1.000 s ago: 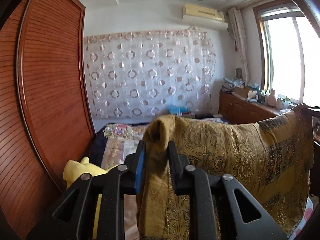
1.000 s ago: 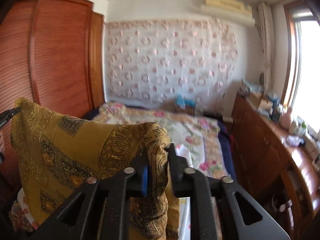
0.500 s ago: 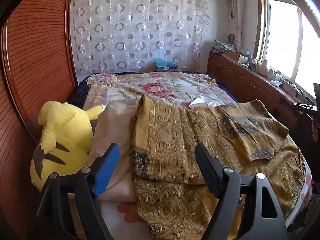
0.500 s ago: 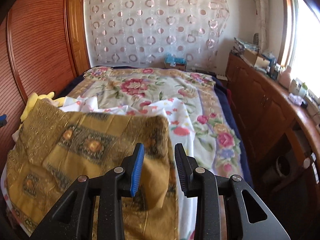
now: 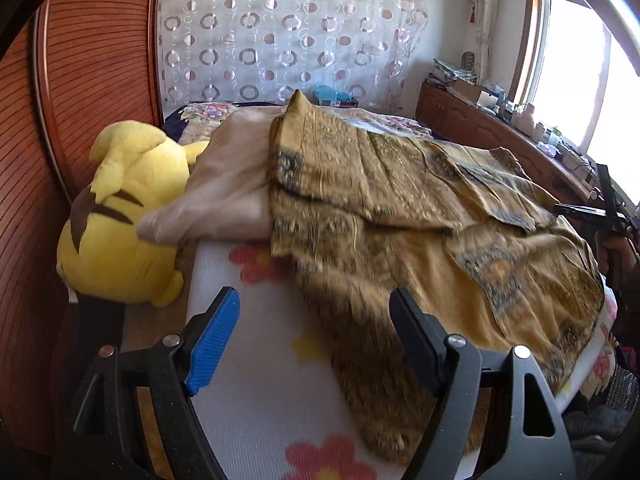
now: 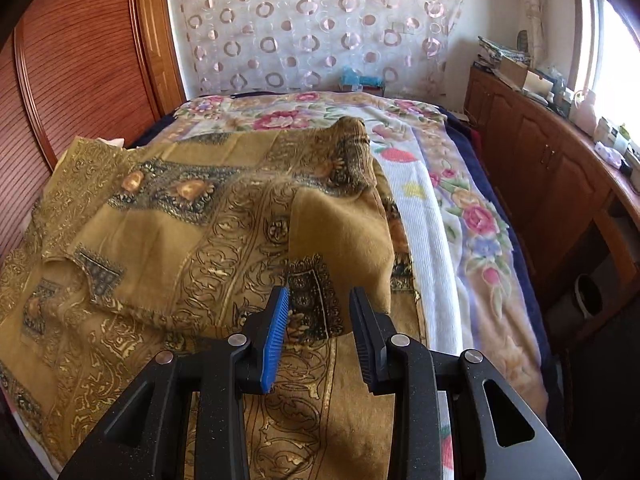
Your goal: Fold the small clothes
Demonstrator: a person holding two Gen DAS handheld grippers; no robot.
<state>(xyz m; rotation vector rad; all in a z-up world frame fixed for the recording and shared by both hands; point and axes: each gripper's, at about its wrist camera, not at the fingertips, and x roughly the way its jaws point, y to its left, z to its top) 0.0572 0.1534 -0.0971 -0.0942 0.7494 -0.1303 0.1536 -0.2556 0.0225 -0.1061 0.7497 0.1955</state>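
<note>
A mustard-gold patterned garment (image 5: pixel 400 216) lies spread on the bed, its far half folded over the near half. It also shows in the right wrist view (image 6: pixel 192 232). My left gripper (image 5: pixel 316 320) is open wide and empty, just above the near left edge of the garment. My right gripper (image 6: pixel 318 308) is open, jaws a little apart, over the garment's right folded corner (image 6: pixel 340 248), which sticks up loosely. The right gripper also shows at the far right of the left wrist view (image 5: pixel 604 216).
A yellow plush toy (image 5: pixel 120 220) and a beige folded cloth (image 5: pixel 224 196) lie at the bed's left side by the wooden wardrobe (image 5: pixel 80 80). The floral bedspread (image 6: pixel 460 200) stretches beyond. A wooden cabinet (image 6: pixel 560 168) with clutter runs along the right wall.
A second ago both grippers held the garment up, shut on its corners. They lowered it onto the bed and opened. The left gripper has since dropped lower and nearer the edge.
</note>
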